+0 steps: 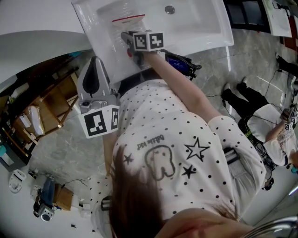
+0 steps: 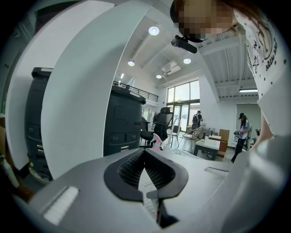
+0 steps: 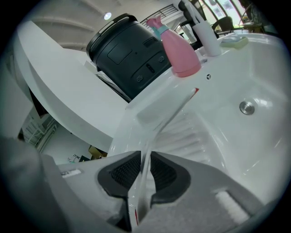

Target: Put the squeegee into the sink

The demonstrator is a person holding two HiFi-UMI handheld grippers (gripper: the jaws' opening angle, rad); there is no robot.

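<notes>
— Dark hair [image 1: 135,204] and a white dotted shirt [image 1: 186,139] filled the bottom of the head view. What lay past them?

— At twelve o'clock was a white ceramic sink [image 1: 200,28], with its drain [image 1: 170,9] near the top edge. It was set beside a curved white counter [image 1: 28,18].

— And the squeegee?

— It was inside the basin. The squeegee [image 1: 126,21] lay at nine o'clock from the drain, its red-edged blade on the ribbed slope. Its clear handle ran back between the jaws of the right gripper [image 3: 144,157].

— Was it clamped?

— No. Those jaws stood a little apart around the handle and the pads did not press it. The left gripper [image 1: 95,67] hung at nine o'clock, off the sink's edge. Its pads met at the tips with nothing between them.

— And the room?

— It had a grey marbled floor [image 1: 70,153], with wooden shelving [image 1: 46,111] at nine o'clock and another person [image 1: 274,135] at three. A pink spray bottle [image 3: 179,50] stood on the sink's rim beside a black machine [image 3: 122,54]. The left gripper view showed tall windows [image 2: 182,98] and an office chair [image 2: 159,127] far off.
</notes>
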